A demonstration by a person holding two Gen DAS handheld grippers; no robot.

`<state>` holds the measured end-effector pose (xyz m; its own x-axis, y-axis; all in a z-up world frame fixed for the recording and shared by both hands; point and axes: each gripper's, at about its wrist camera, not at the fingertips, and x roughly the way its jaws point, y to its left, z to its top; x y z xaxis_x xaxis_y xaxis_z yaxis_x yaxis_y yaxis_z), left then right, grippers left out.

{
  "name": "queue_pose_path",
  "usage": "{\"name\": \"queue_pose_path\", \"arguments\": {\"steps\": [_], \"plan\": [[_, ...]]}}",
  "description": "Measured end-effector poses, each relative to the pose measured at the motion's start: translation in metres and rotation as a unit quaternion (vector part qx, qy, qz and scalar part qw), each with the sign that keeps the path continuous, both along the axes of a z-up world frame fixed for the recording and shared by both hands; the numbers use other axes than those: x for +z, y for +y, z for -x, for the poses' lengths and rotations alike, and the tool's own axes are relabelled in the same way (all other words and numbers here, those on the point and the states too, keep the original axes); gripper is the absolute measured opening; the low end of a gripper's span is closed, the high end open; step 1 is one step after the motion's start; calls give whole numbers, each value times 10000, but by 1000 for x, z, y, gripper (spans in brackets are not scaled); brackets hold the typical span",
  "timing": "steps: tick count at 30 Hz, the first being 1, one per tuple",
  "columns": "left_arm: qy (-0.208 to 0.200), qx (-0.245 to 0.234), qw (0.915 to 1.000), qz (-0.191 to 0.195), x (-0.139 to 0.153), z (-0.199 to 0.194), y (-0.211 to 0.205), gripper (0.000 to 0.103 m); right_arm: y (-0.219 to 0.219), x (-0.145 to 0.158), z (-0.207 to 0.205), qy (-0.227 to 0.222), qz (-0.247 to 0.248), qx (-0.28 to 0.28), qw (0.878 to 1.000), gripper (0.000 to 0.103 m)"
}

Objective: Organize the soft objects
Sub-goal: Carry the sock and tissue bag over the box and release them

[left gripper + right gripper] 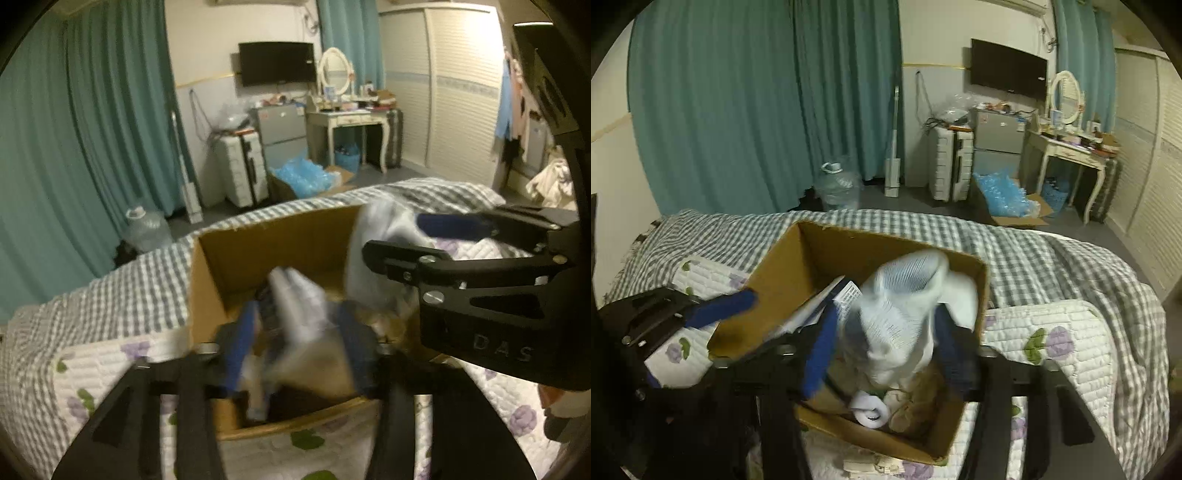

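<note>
An open cardboard box [258, 251] [820, 254] sits on the bed. My left gripper [295, 325] hangs over the box, its blue fingers spread around a blurred white sock [299, 295]; whether it grips is unclear. My right gripper [886, 332] is over the box too, with a ribbed white sock [905, 295] between its blue fingers. In the left wrist view the right gripper [402, 236] comes in from the right with that white sock [373, 240]. Inside the box lie a rolled white sock [868, 406] and brown soft things [916, 406].
The bed has a grey checked sheet [1034, 251] and a white quilt with purple flowers [1052, 339]. Beyond it are teal curtains [738, 110], a water jug [836, 184], a white suitcase [949, 166], a box of blue plastic [1004, 195] and a dressing table [1067, 147].
</note>
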<state>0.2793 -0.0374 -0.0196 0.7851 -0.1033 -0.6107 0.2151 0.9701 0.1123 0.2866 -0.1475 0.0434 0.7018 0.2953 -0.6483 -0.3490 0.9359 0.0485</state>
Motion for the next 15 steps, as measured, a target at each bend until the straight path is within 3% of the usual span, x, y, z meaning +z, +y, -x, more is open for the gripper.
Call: {"name": "queue_pose_path", "arguments": {"steps": [8,12,15], "plan": [[-262,441,9986,112,36,36,16,73,-29,59,43,-421,-315,-132,9985,88],[-616,659,9957,196,68,72,27,84,-43,96,77,-714,-337,-208,9967,96],[-1009,765,9917,232,96,105,31,85,-47,123,108,-918,-290,-175,9952,100]]}}
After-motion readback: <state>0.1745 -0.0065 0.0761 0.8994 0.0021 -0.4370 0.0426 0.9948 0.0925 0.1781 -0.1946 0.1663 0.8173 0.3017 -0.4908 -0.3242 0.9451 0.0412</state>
